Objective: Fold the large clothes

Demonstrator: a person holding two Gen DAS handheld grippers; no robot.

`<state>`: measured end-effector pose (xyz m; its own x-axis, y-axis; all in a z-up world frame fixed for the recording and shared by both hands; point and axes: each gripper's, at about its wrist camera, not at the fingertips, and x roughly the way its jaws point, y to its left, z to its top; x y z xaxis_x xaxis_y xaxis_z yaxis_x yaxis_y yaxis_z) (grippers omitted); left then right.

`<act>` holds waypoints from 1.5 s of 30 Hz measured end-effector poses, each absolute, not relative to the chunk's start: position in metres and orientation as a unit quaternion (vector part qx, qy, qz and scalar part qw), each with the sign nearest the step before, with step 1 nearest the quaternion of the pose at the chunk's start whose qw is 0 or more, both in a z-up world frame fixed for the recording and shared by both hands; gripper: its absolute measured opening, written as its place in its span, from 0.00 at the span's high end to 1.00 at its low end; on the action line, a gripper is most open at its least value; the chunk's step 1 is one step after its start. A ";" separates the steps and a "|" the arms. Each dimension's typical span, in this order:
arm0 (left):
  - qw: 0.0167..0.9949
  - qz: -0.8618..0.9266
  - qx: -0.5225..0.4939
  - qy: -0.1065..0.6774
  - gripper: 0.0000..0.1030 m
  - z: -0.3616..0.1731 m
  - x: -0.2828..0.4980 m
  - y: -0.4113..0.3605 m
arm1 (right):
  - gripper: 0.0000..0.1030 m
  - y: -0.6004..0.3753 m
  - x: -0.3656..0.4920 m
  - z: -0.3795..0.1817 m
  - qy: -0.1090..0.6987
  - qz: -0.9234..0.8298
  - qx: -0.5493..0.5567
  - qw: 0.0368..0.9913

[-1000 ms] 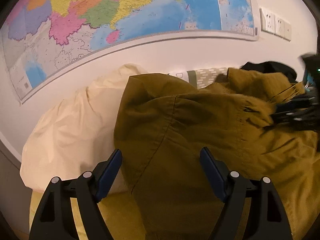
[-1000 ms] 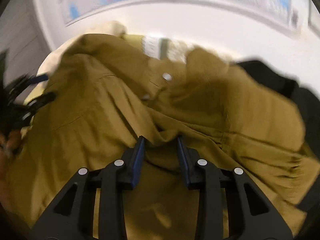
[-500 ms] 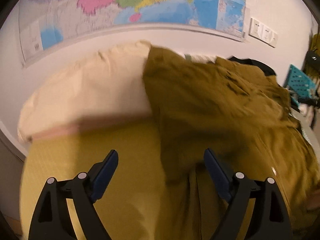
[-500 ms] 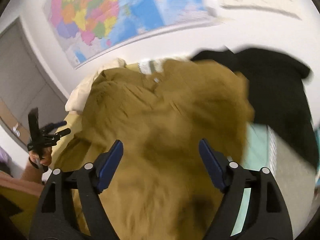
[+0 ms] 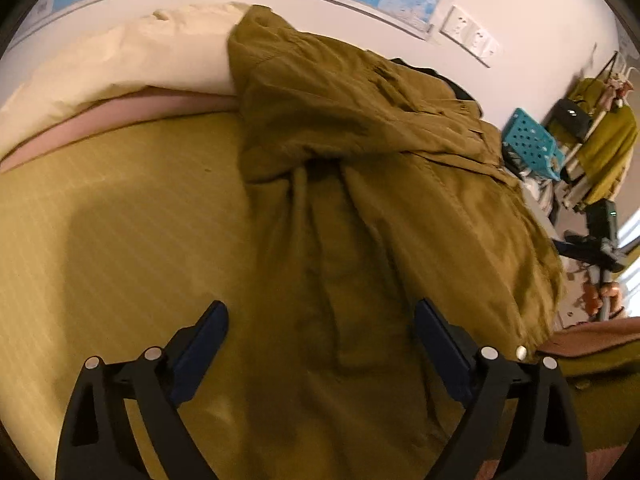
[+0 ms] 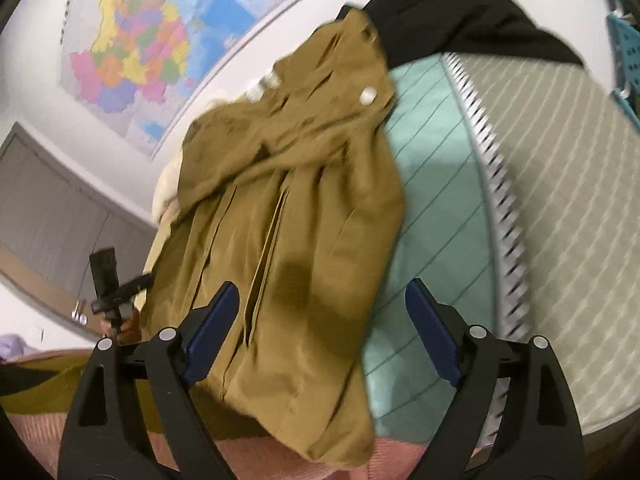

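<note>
Left view: my left hand-held gripper (image 5: 320, 336) has pulled back, jaws opening, nothing pinched; the olive jacket (image 5: 360, 184) lies released along the bed (image 5: 120, 220), free sheet toward the pillow edge.

Right view: my right hand-held gripper (image 6: 322, 320) has let go, jaws opening above the jacket's near hem; striped cover (image 6: 560, 200) clear beside.

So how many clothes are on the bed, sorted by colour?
Olive-brown: 1, the jacket
Black: 1, the garment by the wall
Total: 2
</note>
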<state>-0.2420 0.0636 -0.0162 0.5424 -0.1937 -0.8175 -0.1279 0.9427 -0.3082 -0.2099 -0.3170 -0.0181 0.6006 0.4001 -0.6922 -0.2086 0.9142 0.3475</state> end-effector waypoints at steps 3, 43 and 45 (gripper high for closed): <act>0.856 -0.059 -0.195 0.475 0.07 -0.017 -0.248 0.057 | 0.13 -0.298 -0.212 -0.027 0.412 0.201 0.103 0.883; 0.836 -0.068 -0.300 0.454 0.83 -0.006 -0.273 0.066 | 0.61 -0.297 -0.246 -0.022 0.386 0.267 0.194 0.861; 0.836 -0.069 -0.290 0.461 0.56 -0.007 -0.272 0.065 | 0.42 -0.300 -0.247 -0.032 0.392 0.266 0.201 0.858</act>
<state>-0.2717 0.0648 -0.0071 0.5650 -0.3830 -0.7308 -0.1520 0.8223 -0.5484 -0.2468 -0.3002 -0.0322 0.5516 0.6138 -0.5648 -0.2994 0.7777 0.5528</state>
